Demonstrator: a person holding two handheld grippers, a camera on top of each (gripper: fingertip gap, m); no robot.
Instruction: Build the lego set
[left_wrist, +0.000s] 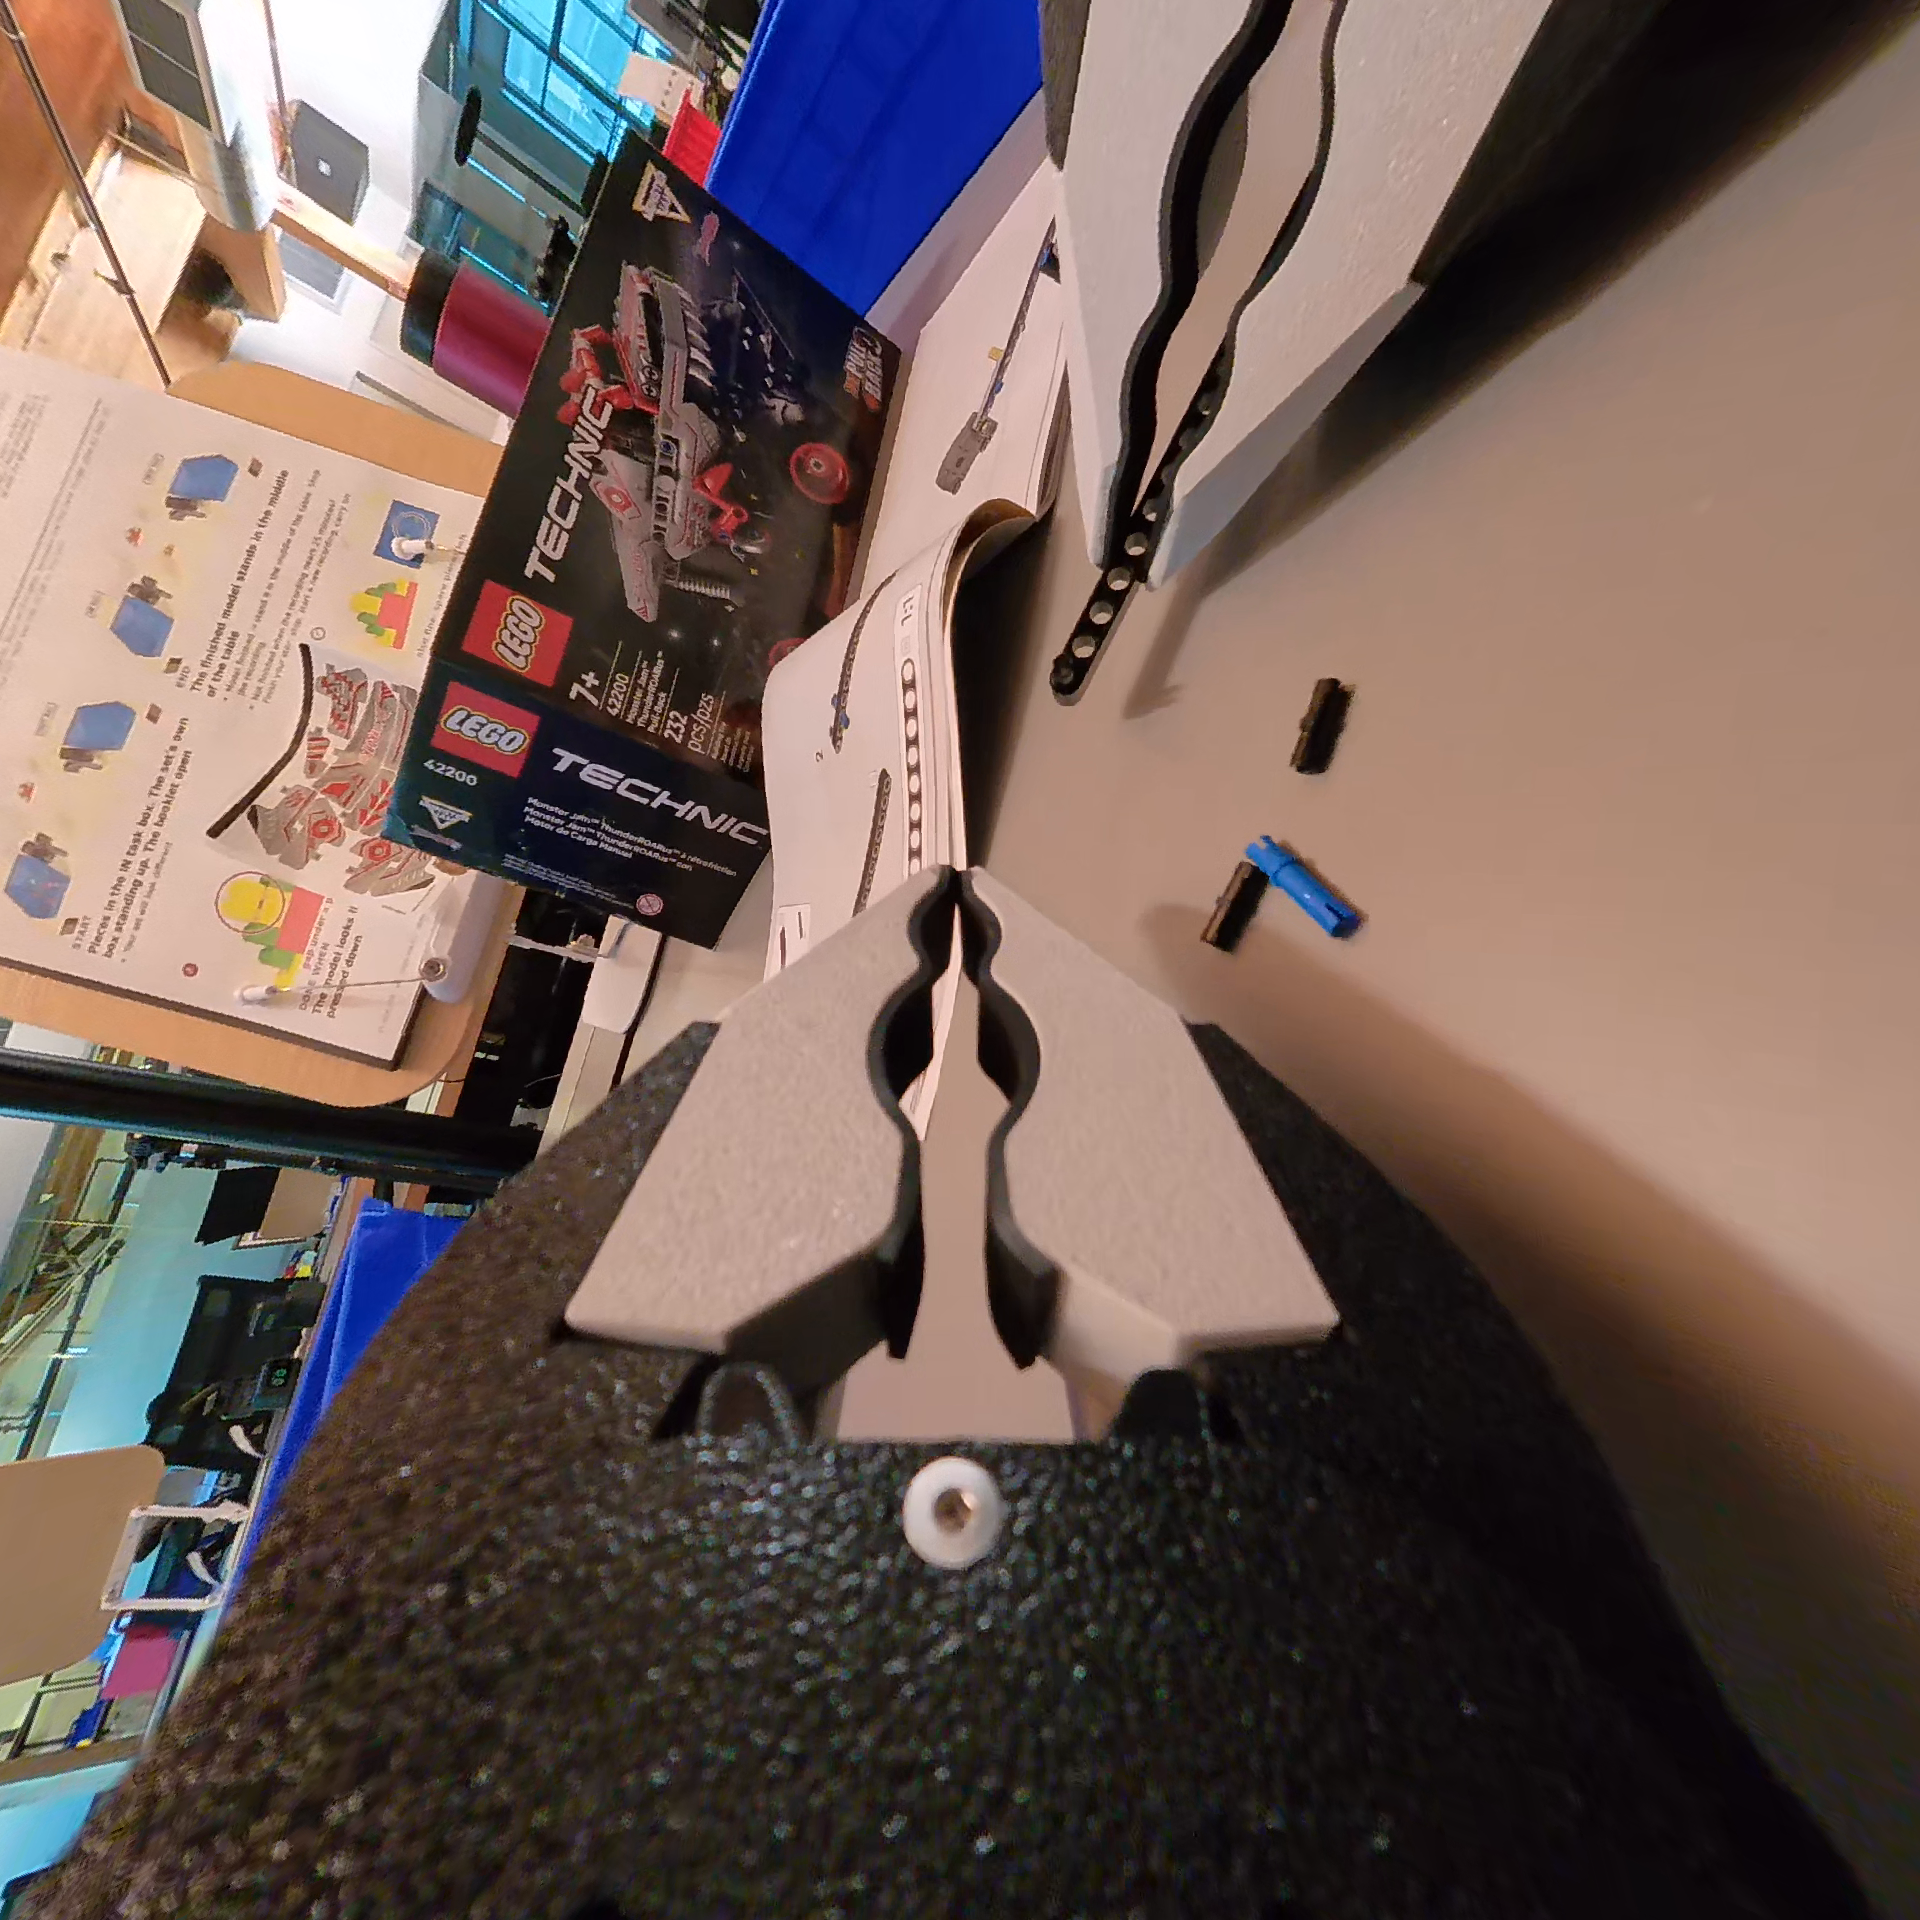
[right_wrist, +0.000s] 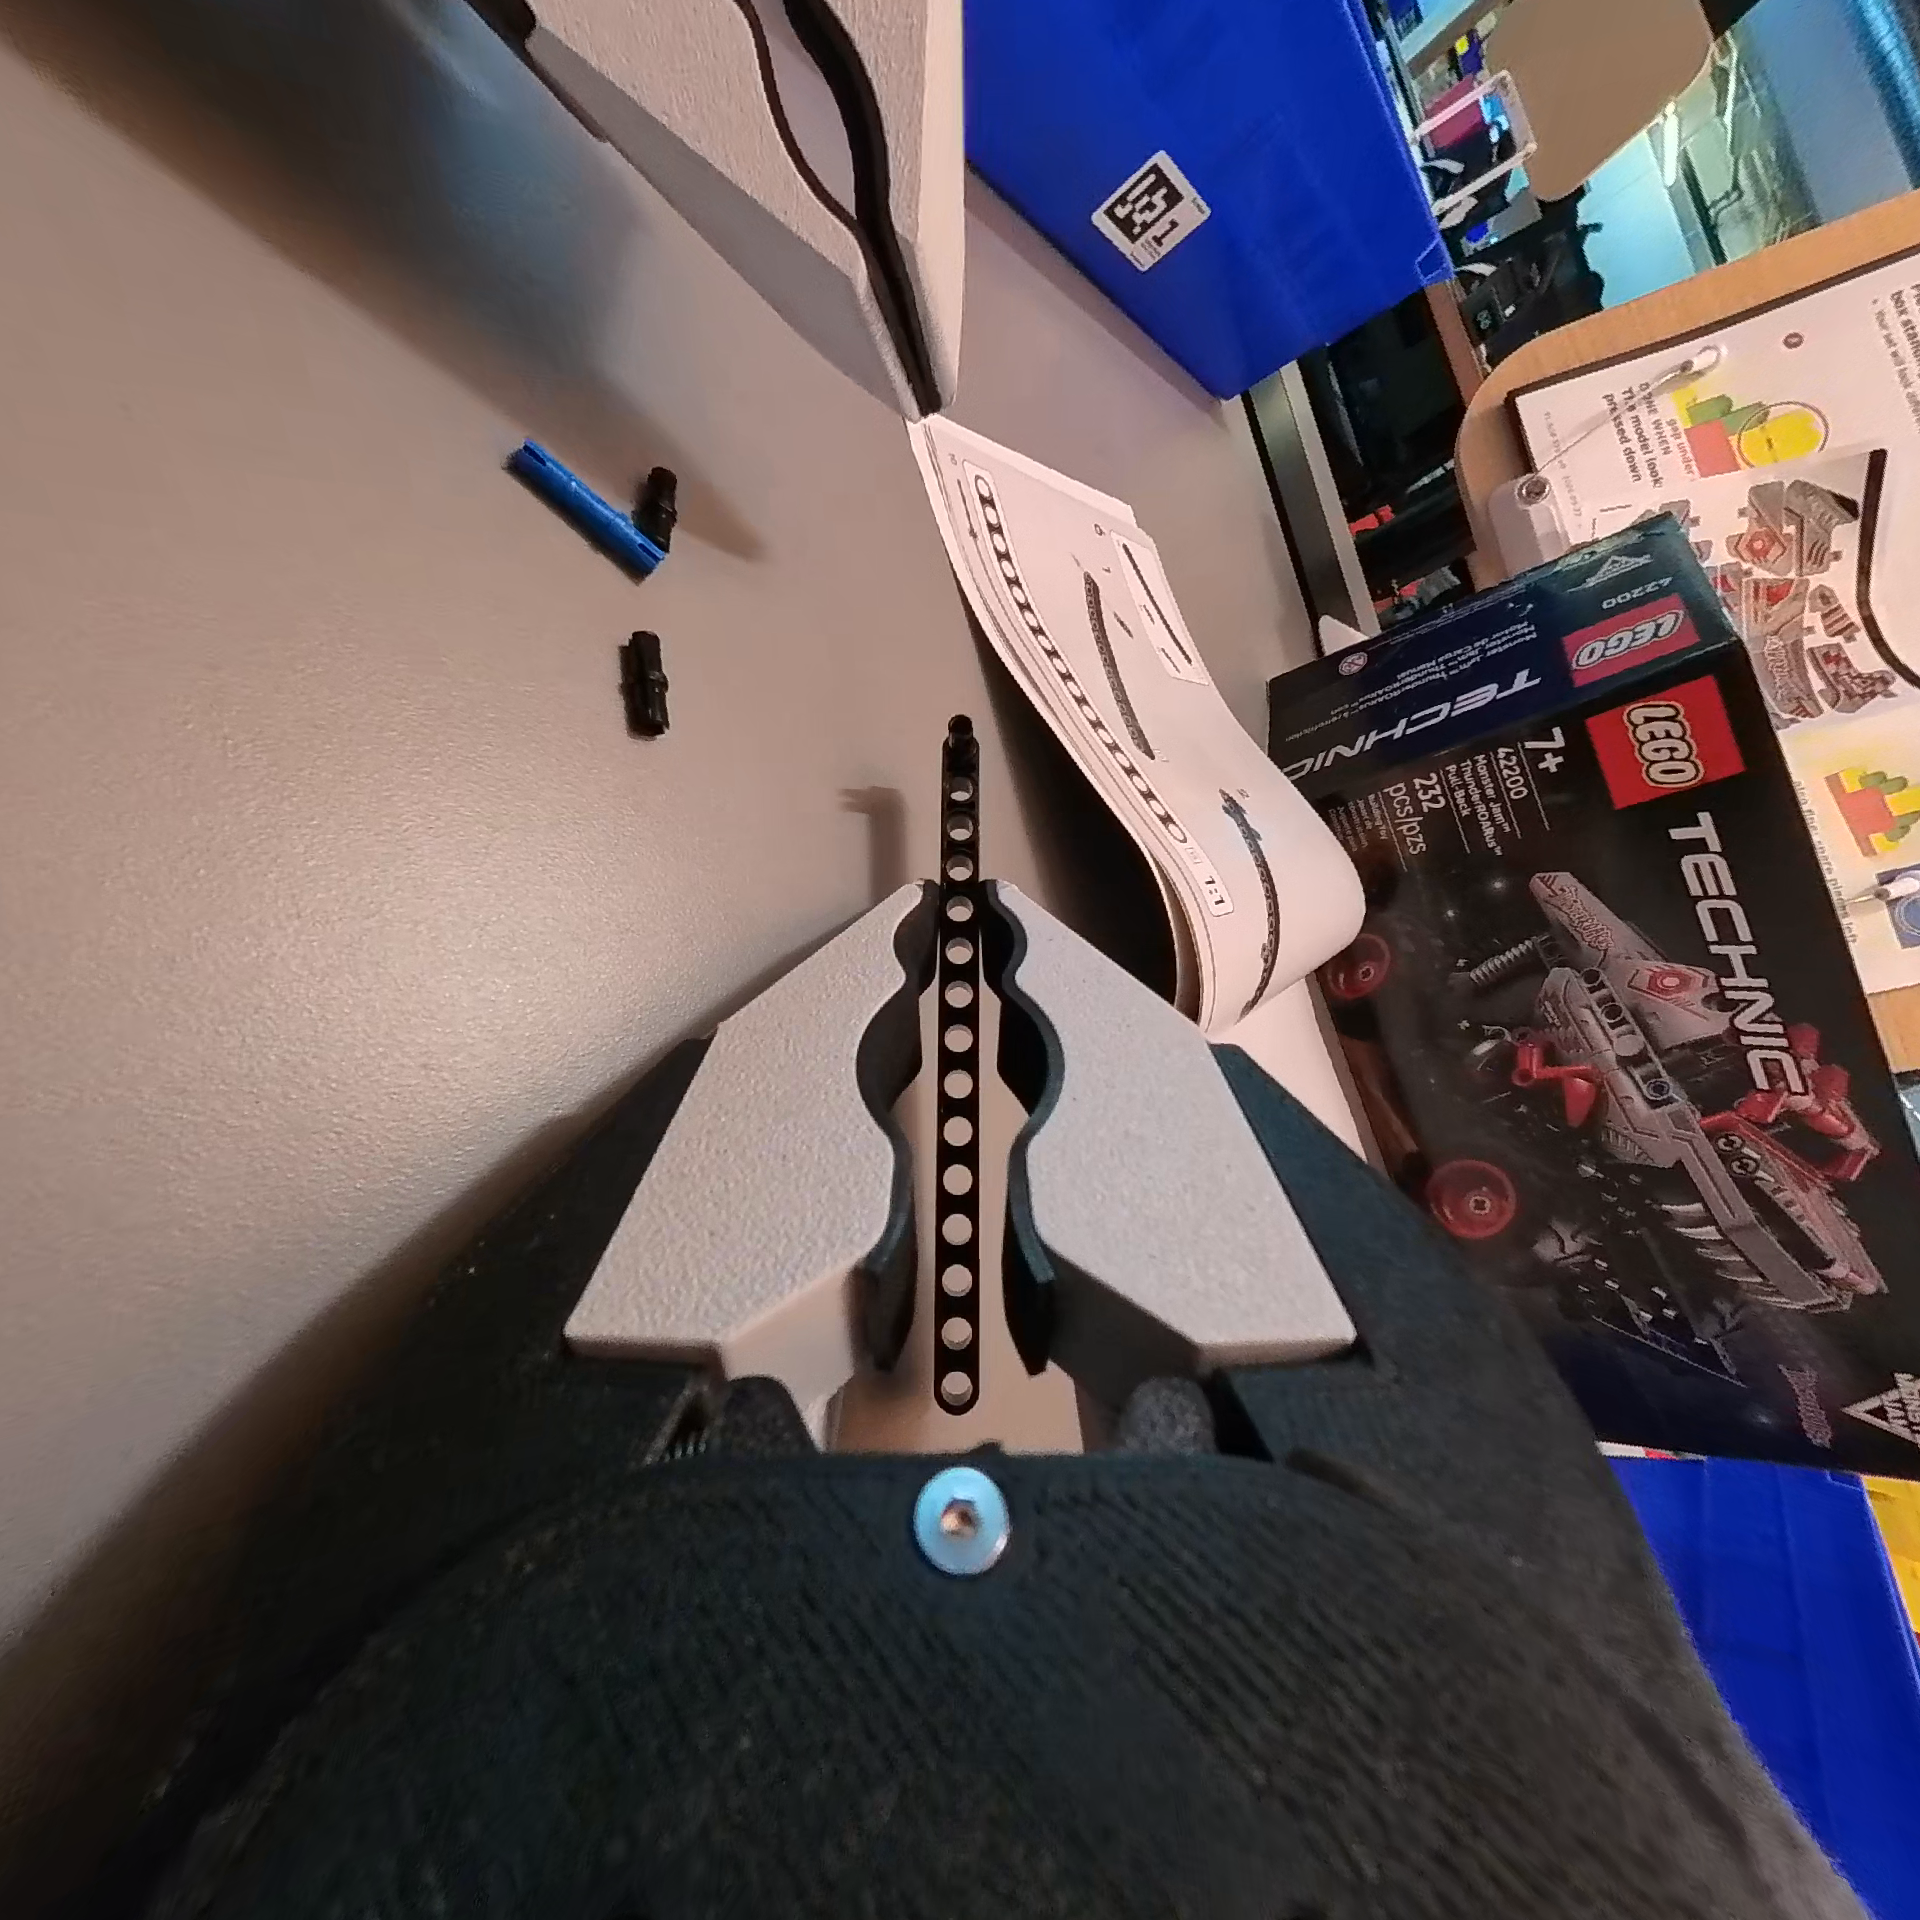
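My right gripper (right_wrist: 958, 891) is shut on a long black beam with holes (right_wrist: 958, 1039), held edgewise just above the grey table (right_wrist: 312, 831). The beam's far end sticks out past the tips. The left wrist view shows this gripper (left_wrist: 1135, 566) and beam (left_wrist: 1091, 634) at the top right. My left gripper (left_wrist: 958, 878) is shut with nothing seen in it, its tips at the corner of the open instruction booklet (left_wrist: 883, 727). It also shows in the right wrist view (right_wrist: 928, 403). A blue pin (right_wrist: 587, 509) and two black pins (right_wrist: 660, 494) (right_wrist: 646, 681) lie on the table left of the beam.
The set's box (right_wrist: 1662, 987) stands behind the booklet (right_wrist: 1122, 727). A blue bin (right_wrist: 1195, 156) sits at the back. A board with an instruction sheet (left_wrist: 208, 675) leans beyond the box (left_wrist: 665, 582). Bare table (left_wrist: 1558, 727) surrounds the pins.
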